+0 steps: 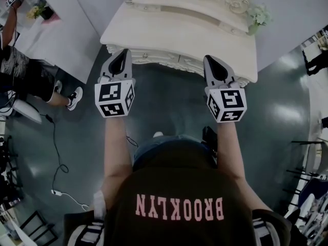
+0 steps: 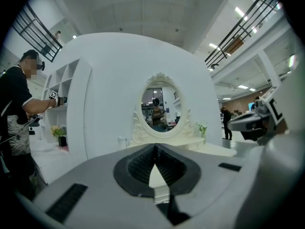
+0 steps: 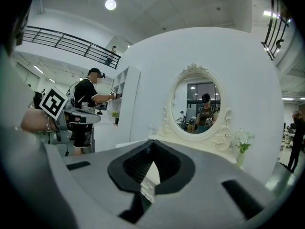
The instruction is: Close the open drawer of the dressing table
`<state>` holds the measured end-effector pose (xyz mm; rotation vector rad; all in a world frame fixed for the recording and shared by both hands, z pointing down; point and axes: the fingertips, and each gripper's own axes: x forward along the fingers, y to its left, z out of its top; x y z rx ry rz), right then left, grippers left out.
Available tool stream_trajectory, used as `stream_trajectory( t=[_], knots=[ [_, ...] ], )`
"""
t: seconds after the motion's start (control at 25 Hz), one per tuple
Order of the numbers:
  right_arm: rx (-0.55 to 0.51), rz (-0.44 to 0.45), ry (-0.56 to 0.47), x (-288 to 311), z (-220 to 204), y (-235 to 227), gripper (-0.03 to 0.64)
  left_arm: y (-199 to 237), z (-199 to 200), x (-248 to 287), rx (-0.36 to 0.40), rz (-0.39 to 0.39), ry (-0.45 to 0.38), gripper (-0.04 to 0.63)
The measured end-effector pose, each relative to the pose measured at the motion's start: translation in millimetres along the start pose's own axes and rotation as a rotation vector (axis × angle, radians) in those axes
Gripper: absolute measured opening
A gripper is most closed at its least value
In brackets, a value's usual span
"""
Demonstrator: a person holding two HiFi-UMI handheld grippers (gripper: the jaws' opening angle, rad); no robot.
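The cream dressing table [image 1: 179,35] stands ahead of me, with an oval mirror [image 2: 160,104] [image 3: 202,106] on its back. Its carved front apron [image 1: 159,59] shows just below the tabletop edge; whether a drawer stands out from it I cannot tell. My left gripper [image 1: 122,53] [image 2: 155,146] is held just short of the table's front left, jaws shut and empty. My right gripper [image 1: 211,60] [image 3: 153,143] is level with it near the front right, its jaws also shut with nothing between them. Neither gripper touches the table.
A small vase of flowers [image 1: 259,17] [image 3: 243,144] stands on the table's right rear corner. A person in black [image 1: 20,70] works at white shelves on the left. A cable [image 1: 56,158] trails over the dark floor. Metal racks [image 1: 307,158] line the right side.
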<state>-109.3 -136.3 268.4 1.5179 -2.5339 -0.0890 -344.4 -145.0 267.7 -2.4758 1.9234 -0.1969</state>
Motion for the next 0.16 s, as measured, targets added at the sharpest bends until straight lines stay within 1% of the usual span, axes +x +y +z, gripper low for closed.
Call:
stream_trajectory(
  t=[0.16],
  knots=[
    [-0.01, 0.001, -0.001, 3.2, 2.2, -0.9, -0.005, 1.9, 3.2, 2.7, -0.001, 0.001, -0.006, 0.005]
  ],
)
